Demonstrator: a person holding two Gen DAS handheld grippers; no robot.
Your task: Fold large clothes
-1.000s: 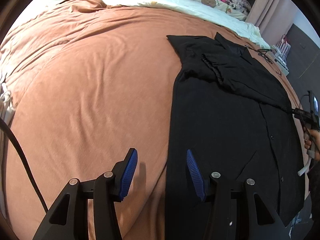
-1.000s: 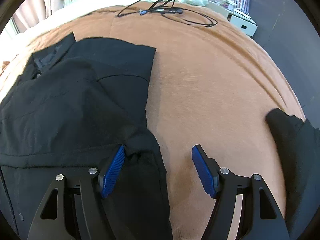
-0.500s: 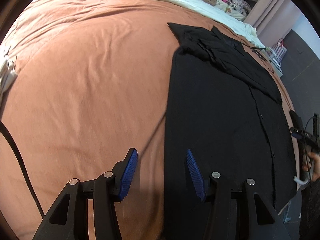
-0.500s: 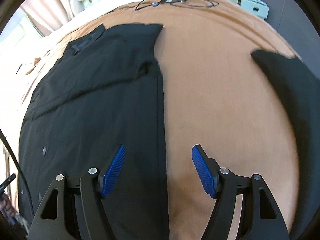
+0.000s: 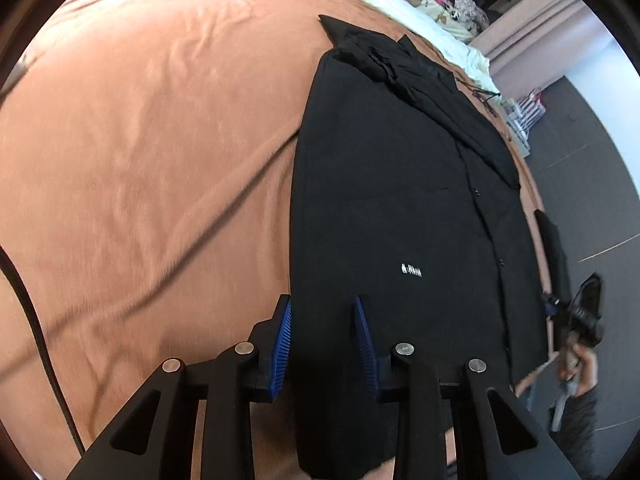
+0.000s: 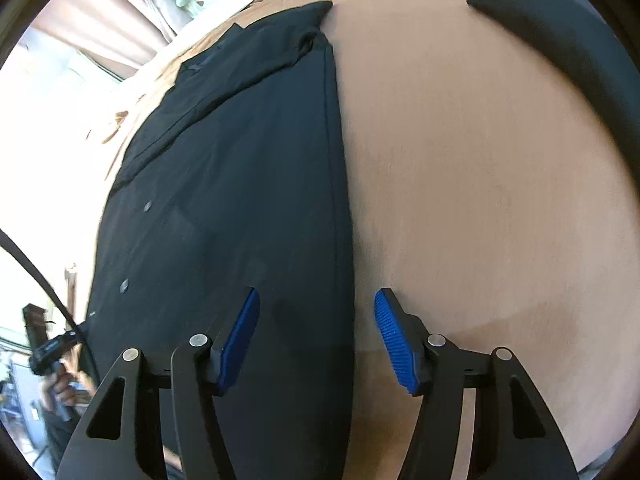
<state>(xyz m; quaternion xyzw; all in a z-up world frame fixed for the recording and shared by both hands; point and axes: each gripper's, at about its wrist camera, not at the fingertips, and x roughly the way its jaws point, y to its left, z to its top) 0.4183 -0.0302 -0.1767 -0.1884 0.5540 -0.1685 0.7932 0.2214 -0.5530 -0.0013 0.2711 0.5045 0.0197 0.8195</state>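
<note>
Garment: black shirt point(image 5: 400, 208), sleeves folded in, flat lengthwise on bed.
Surface: orange bedspread point(image 5: 160, 160).
Left tool point(image 5: 322, 334): parted, empty, over hem.
Right tool point(image 6: 316, 336): wide apart, empty, straddling shirt's edge.

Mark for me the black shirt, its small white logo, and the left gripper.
black shirt point(image 5: 384, 208): left wrist view, on the flat front panel.
white logo point(image 5: 411, 270): left wrist view, on the printed mark near the hem.
left gripper point(image 5: 322, 344): left wrist view, midway between the blue fingertips, jaws apart over the hem.
</note>
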